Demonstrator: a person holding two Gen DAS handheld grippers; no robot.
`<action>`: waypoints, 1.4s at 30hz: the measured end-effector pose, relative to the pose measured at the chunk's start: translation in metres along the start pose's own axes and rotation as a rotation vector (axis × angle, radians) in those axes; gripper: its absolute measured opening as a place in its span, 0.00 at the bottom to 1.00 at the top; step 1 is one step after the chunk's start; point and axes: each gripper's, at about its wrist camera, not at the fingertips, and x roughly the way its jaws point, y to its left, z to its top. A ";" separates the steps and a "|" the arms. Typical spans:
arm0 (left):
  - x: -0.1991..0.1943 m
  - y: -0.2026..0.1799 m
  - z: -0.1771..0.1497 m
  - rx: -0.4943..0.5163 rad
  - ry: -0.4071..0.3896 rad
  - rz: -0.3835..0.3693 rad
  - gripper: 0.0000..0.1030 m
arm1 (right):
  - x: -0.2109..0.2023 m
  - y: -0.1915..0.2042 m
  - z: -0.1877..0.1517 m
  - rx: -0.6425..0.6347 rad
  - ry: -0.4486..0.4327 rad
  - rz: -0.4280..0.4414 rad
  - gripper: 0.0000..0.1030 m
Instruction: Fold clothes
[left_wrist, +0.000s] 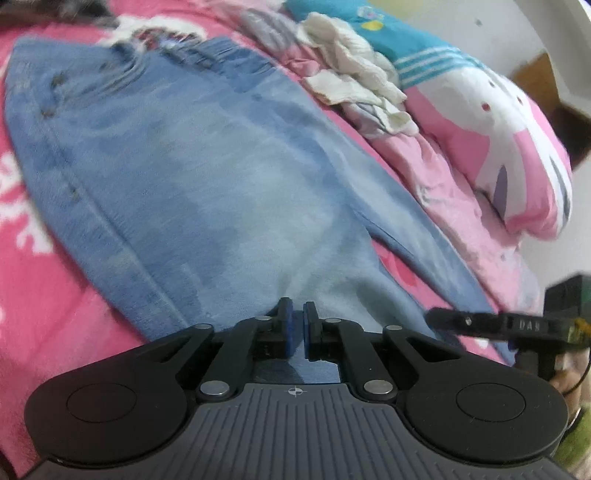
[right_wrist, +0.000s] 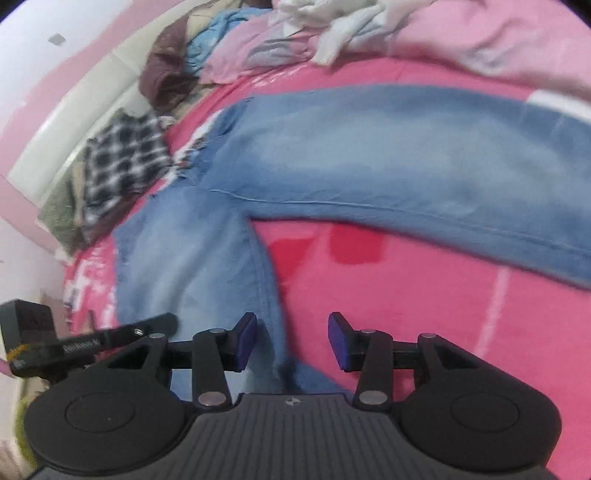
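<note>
The jeans (right_wrist: 369, 155) lie spread on the pink bedcover (right_wrist: 406, 314), straight ahead of both tongs: in the right view one leg runs across well beyond the fingers, the other bends off and comes down toward them, its hem end passing between the fingers. The right tongs (right_wrist: 291, 339) stand wide open over that leg's seamed edge, clasping nothing. The left tongs (left_wrist: 298, 325) show their blue pads drawn almost together with a thin gap; pale denim lies right at the tips, but whether any is pinched I cannot tell.

By my judgement the step in hand is taking hold of this near leg to lay it over the other; the legs are apart, so no lengthwise fold lies made. The next move would call for the right fingers to close on the thick side seam, both layers caught, and both tongs to lift evenly so the cloth doesn't sag.

The denim is washed light blue, soft and limp, with frayed rips. Further out from the tongs: a checked shirt (right_wrist: 122, 162) to the left, crumpled white cloth (left_wrist: 354, 74) and a cartoon-print pillow (left_wrist: 498, 147) beyond
</note>
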 end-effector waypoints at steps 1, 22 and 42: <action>0.000 -0.007 -0.001 0.042 -0.001 0.013 0.12 | 0.002 0.001 0.001 0.006 0.000 0.023 0.44; -0.001 -0.058 -0.016 0.349 -0.013 0.085 0.18 | -0.017 -0.014 0.028 -0.018 -0.266 -0.266 0.04; -0.028 -0.060 -0.051 0.132 0.172 -0.040 0.23 | -0.318 -0.118 -0.305 0.903 -0.697 -0.366 0.42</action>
